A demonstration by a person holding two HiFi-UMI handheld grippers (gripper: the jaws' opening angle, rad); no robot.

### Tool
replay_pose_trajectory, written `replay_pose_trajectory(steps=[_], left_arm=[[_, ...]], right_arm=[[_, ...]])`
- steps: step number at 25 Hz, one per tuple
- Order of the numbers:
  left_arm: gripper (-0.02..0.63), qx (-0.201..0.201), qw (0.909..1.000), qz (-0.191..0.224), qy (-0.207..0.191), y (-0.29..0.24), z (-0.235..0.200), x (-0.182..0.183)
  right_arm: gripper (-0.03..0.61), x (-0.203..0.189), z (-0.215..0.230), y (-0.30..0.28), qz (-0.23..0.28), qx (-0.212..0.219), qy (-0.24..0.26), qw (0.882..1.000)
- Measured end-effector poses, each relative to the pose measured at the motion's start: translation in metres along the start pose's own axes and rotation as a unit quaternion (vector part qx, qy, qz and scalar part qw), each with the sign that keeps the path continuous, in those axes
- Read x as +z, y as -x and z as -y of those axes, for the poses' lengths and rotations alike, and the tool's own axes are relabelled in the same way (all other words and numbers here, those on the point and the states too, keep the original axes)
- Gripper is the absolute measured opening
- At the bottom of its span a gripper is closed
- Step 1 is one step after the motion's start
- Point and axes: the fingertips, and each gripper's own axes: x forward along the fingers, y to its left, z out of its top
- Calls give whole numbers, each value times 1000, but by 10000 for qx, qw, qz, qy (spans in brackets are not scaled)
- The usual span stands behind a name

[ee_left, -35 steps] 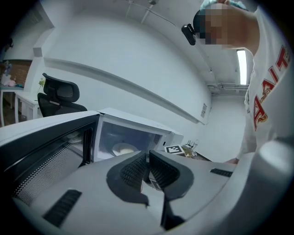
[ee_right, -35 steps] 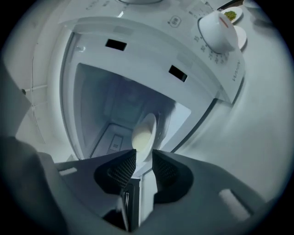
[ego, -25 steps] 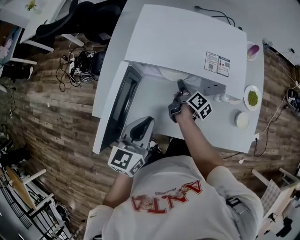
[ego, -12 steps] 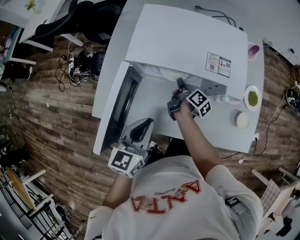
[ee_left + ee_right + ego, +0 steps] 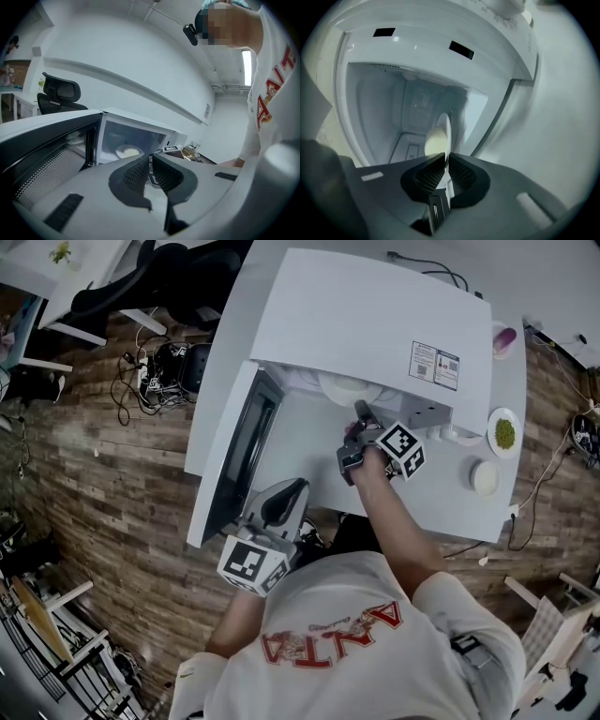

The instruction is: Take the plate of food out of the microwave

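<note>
The white microwave stands with its door swung open to the left. Inside lies a white plate with pale food, also visible in the left gripper view. My right gripper reaches into the opening. In the right gripper view the plate appears edge-on, with its near rim between the jaws of the right gripper. Those jaws have just been closing and now pinch the rim. My left gripper hangs back by the door's near edge, shut and empty.
On the white table right of the microwave sit a small dish of green food, a white round dish and a purple item. A black chair and cables lie on the wooden floor at left.
The right gripper has shifted only slightly at the microwave's mouth. The left gripper and the door have not moved.
</note>
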Motion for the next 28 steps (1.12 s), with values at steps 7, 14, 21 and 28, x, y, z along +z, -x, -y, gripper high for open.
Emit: replay_pose_trajectory(steps=[7, 14, 21, 28], left_arm=[[28, -27, 9999, -40, -97, 1, 0, -4], [28, 24, 10000, -32, -57, 4, -3, -4], [28, 10, 10000, -58, -34, 7, -2, -6], [28, -20, 10000, -37, -51, 11, 1, -5]], right_arm=[[25, -3, 1, 6, 35, 196, -44, 9998], [26, 0, 1, -1, 11, 151, -81, 9999], [12, 3, -12, 10, 157, 788, -163, 9966], [11, -1, -15, 21, 140, 1033, -259, 9942]])
